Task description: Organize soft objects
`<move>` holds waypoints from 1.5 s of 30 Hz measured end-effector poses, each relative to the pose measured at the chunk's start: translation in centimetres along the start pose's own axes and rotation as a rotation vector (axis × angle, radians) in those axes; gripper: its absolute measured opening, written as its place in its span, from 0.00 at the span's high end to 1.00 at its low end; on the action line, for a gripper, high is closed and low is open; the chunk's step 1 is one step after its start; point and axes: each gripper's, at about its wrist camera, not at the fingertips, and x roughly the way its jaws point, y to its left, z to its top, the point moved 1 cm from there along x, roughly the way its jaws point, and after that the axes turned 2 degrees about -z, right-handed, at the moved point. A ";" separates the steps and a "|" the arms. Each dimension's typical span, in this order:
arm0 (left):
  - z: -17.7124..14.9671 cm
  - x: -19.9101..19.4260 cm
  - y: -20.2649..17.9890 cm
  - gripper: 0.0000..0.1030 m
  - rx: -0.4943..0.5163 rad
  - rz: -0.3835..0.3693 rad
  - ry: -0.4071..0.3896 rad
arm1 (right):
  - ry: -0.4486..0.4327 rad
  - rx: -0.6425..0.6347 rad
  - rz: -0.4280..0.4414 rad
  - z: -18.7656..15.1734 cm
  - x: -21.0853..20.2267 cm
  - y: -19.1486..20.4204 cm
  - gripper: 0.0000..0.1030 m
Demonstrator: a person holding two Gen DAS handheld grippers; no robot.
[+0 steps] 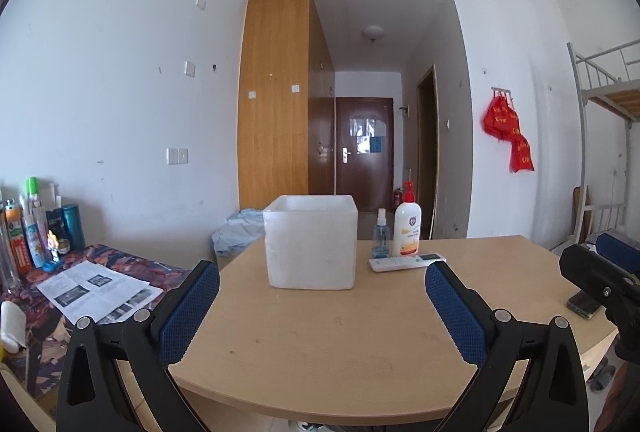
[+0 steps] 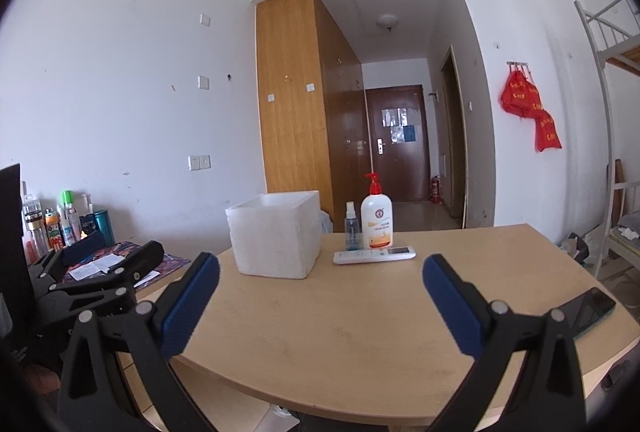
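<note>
Presently: both hand-held grippers, left (image 1: 322, 280) and right (image 2: 321, 274), spread wide and empty above the counter (image 1: 340, 344). White box (image 1: 310, 242) mid-counter; bottles (image 1: 406, 228) and remote (image 1: 406, 261) just beside. No soft objects on the counter; a blue cloth heap (image 1: 236, 232) lies beyond it. Risk: reaching past could knock the bottles or box.

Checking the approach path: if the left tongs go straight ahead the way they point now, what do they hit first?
Most likely the white square foam box, standing centred between the open left tongs on the light wooden table. Bare tabletop lies between them; the exact height of the line is unclear, so they might skim the table first.
</note>
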 end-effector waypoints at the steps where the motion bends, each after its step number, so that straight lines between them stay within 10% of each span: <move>1: 0.0 0.0 0.0 0.00 -0.002 -0.002 0.002 | 0.003 0.001 0.000 0.0 0.0 0.0 0.00; 45: 0.1 0.3 -0.6 0.00 0.018 -0.026 0.016 | 0.010 0.000 0.009 -0.1 0.1 -0.2 0.00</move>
